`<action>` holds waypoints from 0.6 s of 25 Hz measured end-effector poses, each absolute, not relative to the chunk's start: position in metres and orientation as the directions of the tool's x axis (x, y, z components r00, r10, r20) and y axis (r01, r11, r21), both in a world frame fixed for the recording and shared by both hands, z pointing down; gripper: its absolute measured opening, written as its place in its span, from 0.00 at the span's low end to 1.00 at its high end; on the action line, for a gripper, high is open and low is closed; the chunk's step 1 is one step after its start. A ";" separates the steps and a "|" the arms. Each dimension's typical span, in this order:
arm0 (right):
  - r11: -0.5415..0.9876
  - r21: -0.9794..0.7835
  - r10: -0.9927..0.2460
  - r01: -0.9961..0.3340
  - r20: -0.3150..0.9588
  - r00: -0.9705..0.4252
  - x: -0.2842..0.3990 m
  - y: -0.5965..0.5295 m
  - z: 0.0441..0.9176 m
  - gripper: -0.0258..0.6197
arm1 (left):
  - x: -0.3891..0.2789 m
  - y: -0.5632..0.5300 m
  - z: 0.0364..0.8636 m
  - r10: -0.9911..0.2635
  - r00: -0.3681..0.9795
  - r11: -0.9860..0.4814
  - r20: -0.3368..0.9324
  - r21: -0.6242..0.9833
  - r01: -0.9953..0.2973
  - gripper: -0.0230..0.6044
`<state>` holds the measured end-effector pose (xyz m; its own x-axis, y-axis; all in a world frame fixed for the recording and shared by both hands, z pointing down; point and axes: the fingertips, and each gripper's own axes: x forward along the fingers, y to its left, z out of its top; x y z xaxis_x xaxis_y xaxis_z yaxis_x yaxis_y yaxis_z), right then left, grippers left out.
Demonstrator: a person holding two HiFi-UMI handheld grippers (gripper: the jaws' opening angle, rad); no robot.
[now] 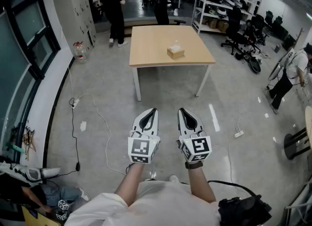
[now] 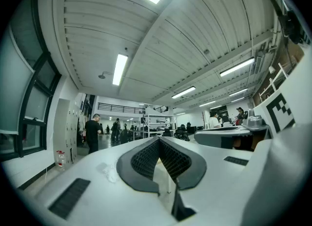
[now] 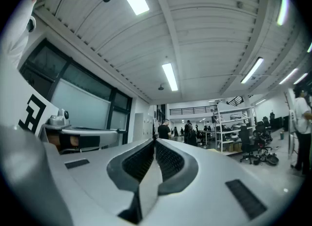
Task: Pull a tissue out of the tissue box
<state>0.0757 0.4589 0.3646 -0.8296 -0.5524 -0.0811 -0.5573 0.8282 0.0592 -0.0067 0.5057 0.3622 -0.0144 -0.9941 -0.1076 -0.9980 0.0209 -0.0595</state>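
Observation:
A tan tissue box [image 1: 176, 51] with a white tissue sticking out of its top sits on the wooden table [image 1: 152, 45], far ahead across the floor. My left gripper [image 1: 154, 110] and right gripper [image 1: 180, 109] are held side by side close to my body, well short of the table. Both point forward and roughly level. In the left gripper view the jaws of the left gripper [image 2: 158, 139] meet at the tips with nothing between them. In the right gripper view the right gripper [image 3: 155, 140] is shut too and holds nothing. The box shows in neither gripper view.
Grey floor lies between me and the table, with cables [image 1: 73, 122] at the left and a power strip [image 1: 238, 134] at the right. A person in black [image 1: 115, 6] stands beyond the table's left; another person [image 1: 288, 76] stands at the right. Office chairs [image 1: 237, 31] and shelves [image 1: 214, 6] are behind.

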 end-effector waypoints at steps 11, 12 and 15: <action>0.784 0.090 -0.616 -0.614 -0.004 -0.787 0.058 0.503 0.399 0.06 | -0.023 0.524 0.415 -0.997 0.077 -0.078 -0.020 0.049 -0.996 0.04; 0.767 0.092 -0.638 -0.635 -0.005 -0.770 0.065 0.502 0.399 0.06 | -0.018 0.522 0.420 -0.995 0.095 -0.096 -0.012 0.055 -0.994 0.04; 0.698 0.074 -0.714 -0.712 0.000 -0.700 0.098 0.494 0.405 0.06 | 0.004 0.516 0.425 -0.987 0.161 -0.162 -0.022 0.063 -0.985 0.04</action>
<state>0.0978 0.4935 0.4047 -0.7002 -0.7139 -0.0002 -0.7120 0.6983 0.0738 0.0044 0.5157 0.4248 0.1609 -0.9867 -0.0223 -0.9848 -0.1620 0.0626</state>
